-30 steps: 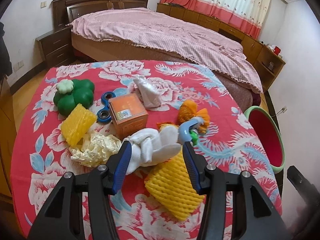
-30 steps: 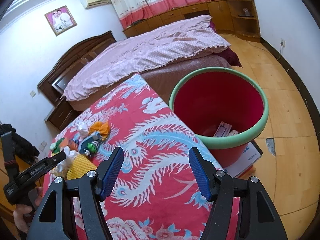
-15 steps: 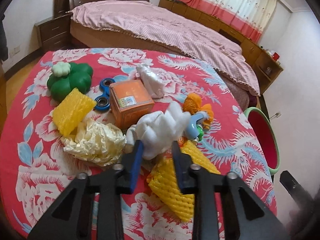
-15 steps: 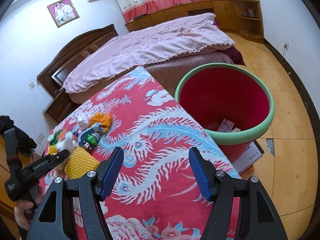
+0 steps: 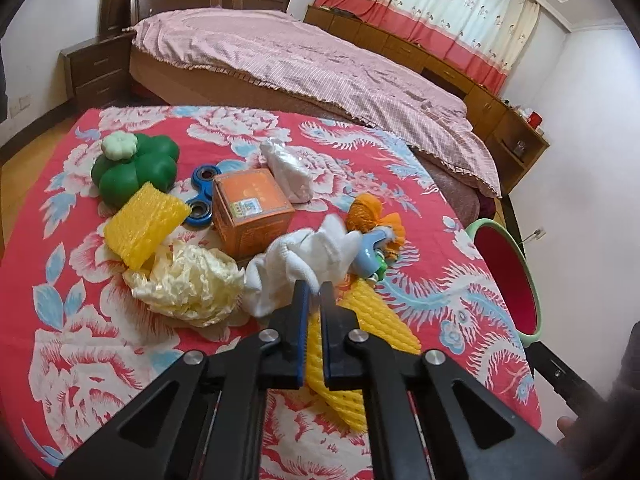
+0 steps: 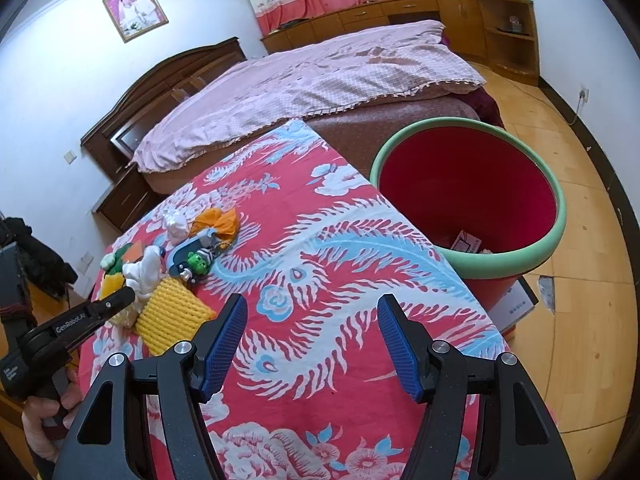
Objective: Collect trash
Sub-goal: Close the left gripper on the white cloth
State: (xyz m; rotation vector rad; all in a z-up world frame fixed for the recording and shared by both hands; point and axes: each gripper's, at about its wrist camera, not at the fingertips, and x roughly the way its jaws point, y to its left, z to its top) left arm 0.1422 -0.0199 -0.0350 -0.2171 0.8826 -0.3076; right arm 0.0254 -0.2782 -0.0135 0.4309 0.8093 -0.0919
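Observation:
My left gripper (image 5: 314, 286) is shut on a crumpled white tissue wad (image 5: 304, 258) and lifts it a little off the table; it also shows in the right wrist view (image 6: 144, 272). Below it lies a yellow foam net (image 5: 360, 336). Other trash lies nearby: a cream crumpled bag (image 5: 188, 284), a second yellow foam net (image 5: 144, 224), an orange box (image 5: 250, 208), a white wrapper (image 5: 288, 170), an orange net (image 5: 374, 218). The red bin with green rim (image 6: 468, 200) stands off the table's right edge. My right gripper (image 6: 312, 344) is open and empty above the table near the bin.
A green clover toy (image 5: 134, 170), a blue fidget spinner (image 5: 202, 190) and a blue-green toy (image 5: 372, 258) lie among the trash on the red flowered tablecloth (image 5: 80, 340). A bed (image 5: 304, 60) stands behind the table. A cardboard box (image 6: 516, 304) sits under the bin.
My left gripper closed from wide open onto the white tissue wad and raised it slightly. My right gripper stayed open and drifted a little.

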